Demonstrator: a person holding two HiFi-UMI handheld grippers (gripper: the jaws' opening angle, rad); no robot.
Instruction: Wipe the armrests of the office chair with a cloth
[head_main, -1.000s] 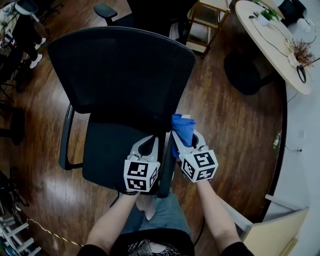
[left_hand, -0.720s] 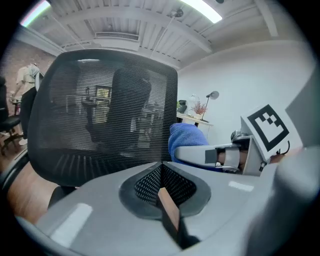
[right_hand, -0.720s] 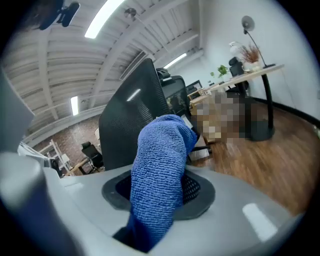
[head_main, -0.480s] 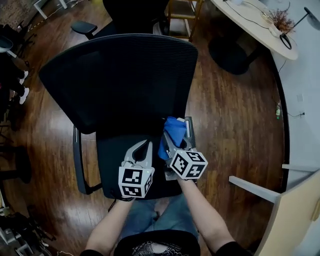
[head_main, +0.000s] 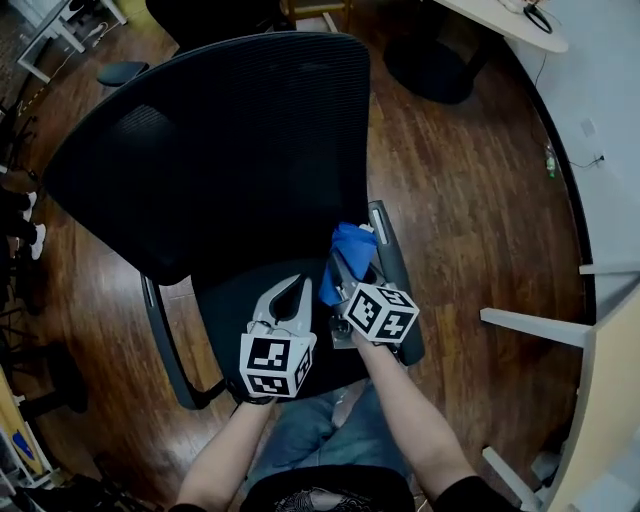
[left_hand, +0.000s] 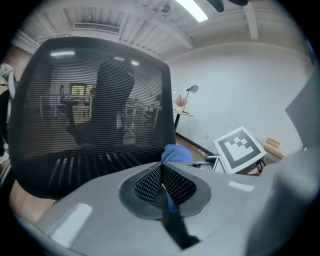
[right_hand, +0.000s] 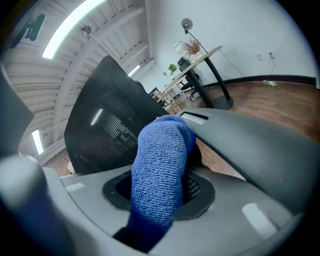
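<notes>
Okay, so nearest the camera are the person's forearms and knees, right up against the front of the seat (head_main: 235, 320). The left hand-held gripper (head_main: 293, 286) hovers over the seat with its jaws clenched on nothing, so it's idle for now. Just beside it, the right hand-held gripper (head_main: 343, 275) is clamped on the blue cloth (head_main: 352, 245), which bunches up out of the jaws in a fat roll. The tip of that roll sits at the inner edge of the right-side armrest (head_main: 392, 258), toward its back end. It looks like it's touching, though I can't swear to contact from these angles. My read is that the wipe on this armrest is either just starting or mid-stroke. There's no damp trail or dust line on the pad, so how much of it is already covered is anybody's guess. The left-side armrest (head_main: 163, 335) is well apart from the cloth on the other side of the seat, so I'd count that one as still to do — basically half the job at least. Behind all that is the big mesh backrest (head_main: 220, 140), then the wood floor (head_main: 450, 180) and the edge of a desk (head_main: 500, 22) at the far top right.
</notes>
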